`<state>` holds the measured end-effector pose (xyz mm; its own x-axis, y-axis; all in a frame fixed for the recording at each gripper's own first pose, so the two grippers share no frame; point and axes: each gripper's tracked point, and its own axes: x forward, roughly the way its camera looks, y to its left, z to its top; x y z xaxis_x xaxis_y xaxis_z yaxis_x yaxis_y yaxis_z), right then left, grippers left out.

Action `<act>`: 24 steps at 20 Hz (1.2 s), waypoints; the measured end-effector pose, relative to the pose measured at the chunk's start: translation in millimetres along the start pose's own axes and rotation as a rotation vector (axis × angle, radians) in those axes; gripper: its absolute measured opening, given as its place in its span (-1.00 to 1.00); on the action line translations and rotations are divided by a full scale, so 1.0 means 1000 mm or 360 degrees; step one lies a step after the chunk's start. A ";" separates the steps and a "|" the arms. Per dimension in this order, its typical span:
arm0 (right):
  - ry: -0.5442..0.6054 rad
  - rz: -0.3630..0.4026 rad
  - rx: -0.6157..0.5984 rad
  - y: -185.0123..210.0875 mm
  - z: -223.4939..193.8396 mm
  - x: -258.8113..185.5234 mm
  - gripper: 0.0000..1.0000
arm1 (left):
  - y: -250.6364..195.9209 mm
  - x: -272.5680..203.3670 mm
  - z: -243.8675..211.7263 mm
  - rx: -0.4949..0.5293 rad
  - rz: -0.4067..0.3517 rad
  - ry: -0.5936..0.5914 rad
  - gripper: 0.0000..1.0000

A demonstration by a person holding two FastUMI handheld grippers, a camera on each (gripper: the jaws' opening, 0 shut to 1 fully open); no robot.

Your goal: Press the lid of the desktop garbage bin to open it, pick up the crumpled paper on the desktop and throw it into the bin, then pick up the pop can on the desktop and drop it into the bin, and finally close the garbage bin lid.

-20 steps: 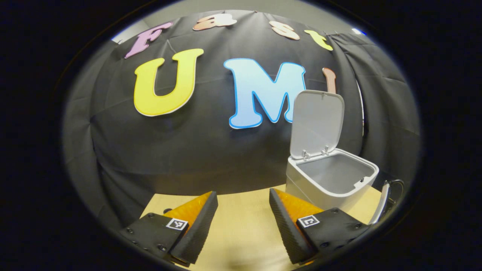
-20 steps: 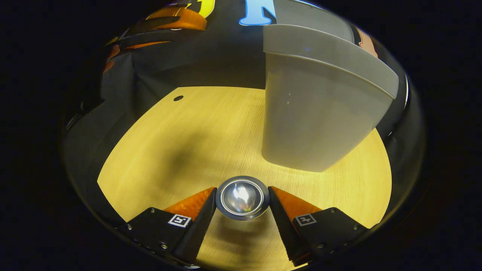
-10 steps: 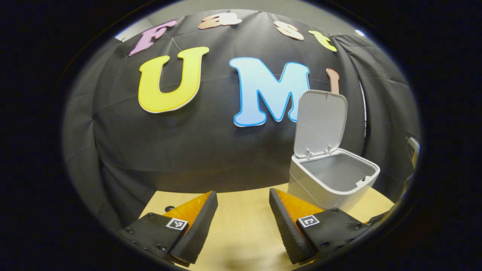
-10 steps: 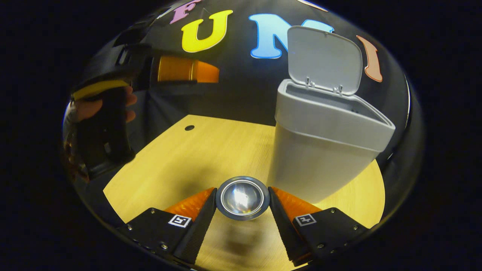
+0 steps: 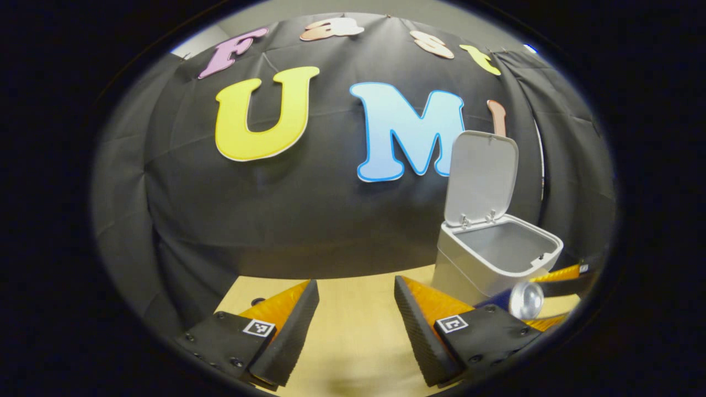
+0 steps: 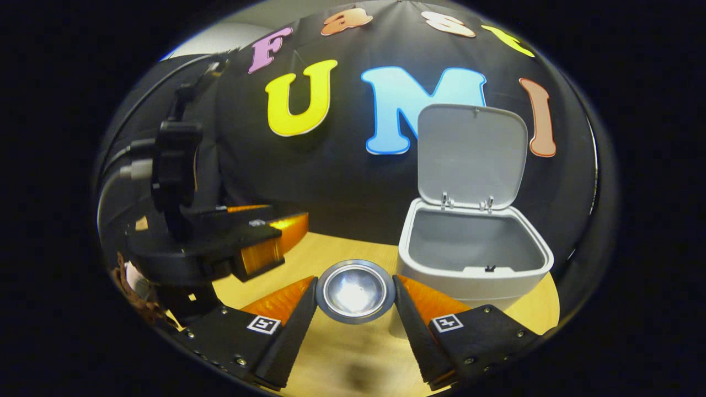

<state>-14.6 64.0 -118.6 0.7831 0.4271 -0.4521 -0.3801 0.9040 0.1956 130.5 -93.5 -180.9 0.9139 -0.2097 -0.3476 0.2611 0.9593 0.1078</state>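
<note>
The white desktop bin (image 6: 474, 259) stands on the wooden table with its lid (image 6: 471, 157) raised upright; its inside looks grey and I cannot tell what lies in it. My right gripper (image 6: 356, 309) is shut on the pop can (image 6: 354, 291), held lengthwise with its shiny concave end facing the camera, level with the bin's rim and just left of it. In the left gripper view the bin (image 5: 493, 259) sits at the right, and the can (image 5: 524, 300) with the right gripper's fingers appears in front of it. My left gripper (image 5: 356, 325) hangs open over the table, holding nothing.
The light wooden table (image 6: 309, 253) has a small dark hole (image 5: 256, 301) near its far left corner. The left gripper's body (image 6: 204, 242), with a hand behind it, fills the left of the right gripper view. Black cloth walls close the booth behind the bin.
The right gripper has lifted the can from table height to the bin's rim, so the bin's opening now shows. The left gripper drifted slightly left; the can has entered its view.
</note>
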 end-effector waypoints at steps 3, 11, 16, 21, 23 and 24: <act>-0.0125 0.0012 0.0052 -0.001 0.032 -0.006 0.68 | 0.003 -0.001 -0.002 -0.0011 0.0009 0.0006 0.87; -0.0421 -0.0167 0.0004 -0.038 0.099 -0.016 0.68 | 0.011 -0.010 -0.009 -0.0054 0.0026 0.0031 0.82; -0.0413 -0.0358 0.0019 -0.088 0.101 -0.004 0.68 | 0.016 -0.012 -0.012 -0.0058 0.0040 0.0044 0.82; -0.0191 -0.0521 0.0139 -0.139 0.066 0.024 0.68 | 0.022 -0.015 -0.018 -0.0086 0.0055 0.0073 0.82; -0.0102 -0.0555 0.0171 -0.151 0.050 0.032 0.68 | 0.026 -0.015 -0.020 -0.0092 0.0068 0.0086 0.89; -0.0067 -0.0570 0.0177 -0.157 0.044 0.036 0.68 | 0.028 -0.014 -0.022 -0.0092 0.0076 0.0091 0.82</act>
<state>95.2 -61.5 -127.7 0.8771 0.0819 -0.4733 -0.0247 0.9917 0.1258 118.1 -59.8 -193.2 0.9053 -0.1541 -0.3959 0.1980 0.9775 0.0722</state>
